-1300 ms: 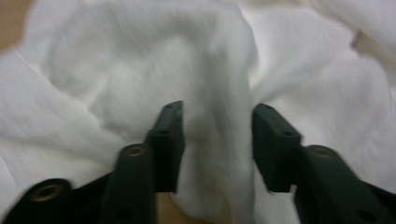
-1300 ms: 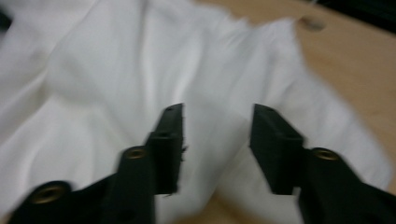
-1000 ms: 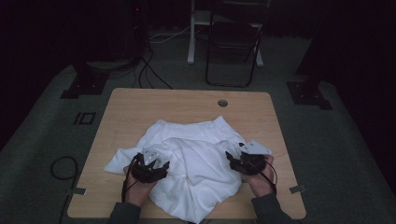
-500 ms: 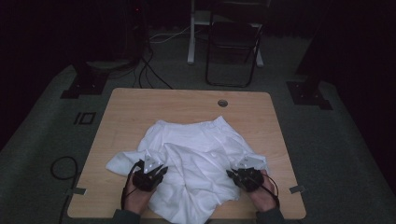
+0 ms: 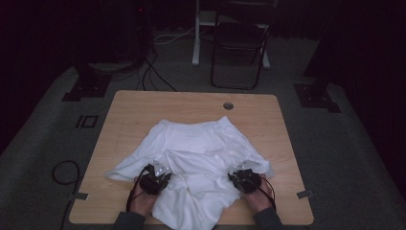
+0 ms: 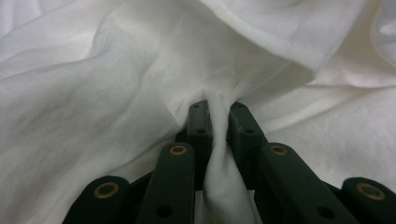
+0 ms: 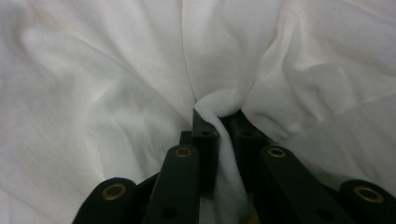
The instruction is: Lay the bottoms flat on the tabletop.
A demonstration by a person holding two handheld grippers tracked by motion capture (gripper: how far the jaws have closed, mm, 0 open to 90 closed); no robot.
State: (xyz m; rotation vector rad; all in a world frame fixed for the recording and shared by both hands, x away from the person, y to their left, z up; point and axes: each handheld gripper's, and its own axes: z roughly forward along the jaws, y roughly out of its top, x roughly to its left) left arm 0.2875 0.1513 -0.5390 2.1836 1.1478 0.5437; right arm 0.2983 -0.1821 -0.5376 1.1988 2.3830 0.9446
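A white garment [image 5: 201,143] lies rumpled on the wooden table [image 5: 143,105], its far hem spread flat. My left gripper [image 5: 160,175] sits low on the cloth's near left part. In the left gripper view it [image 6: 218,109] is shut on a pinched fold of the white cloth [image 6: 93,93]. My right gripper [image 5: 242,175] rests on the near right part, and in the right gripper view it [image 7: 223,116] pinches a ridge of the fabric [image 7: 93,93]. Both pairs of jaws have just closed on the cloth and eased a little, with the fold still between them.
A round cable hole [image 5: 228,105] sits near the table's far edge. A dark chair [image 5: 239,48] stands beyond the table. Stand bases [image 5: 86,86] [image 5: 316,96] and a looped cable [image 5: 62,170] lie on the floor around it.
Both grippers have sunk onto the cloth and shifted slightly toward the near edge. Their jaws went from wide to pinched on folds, and the garment now lies flatter.
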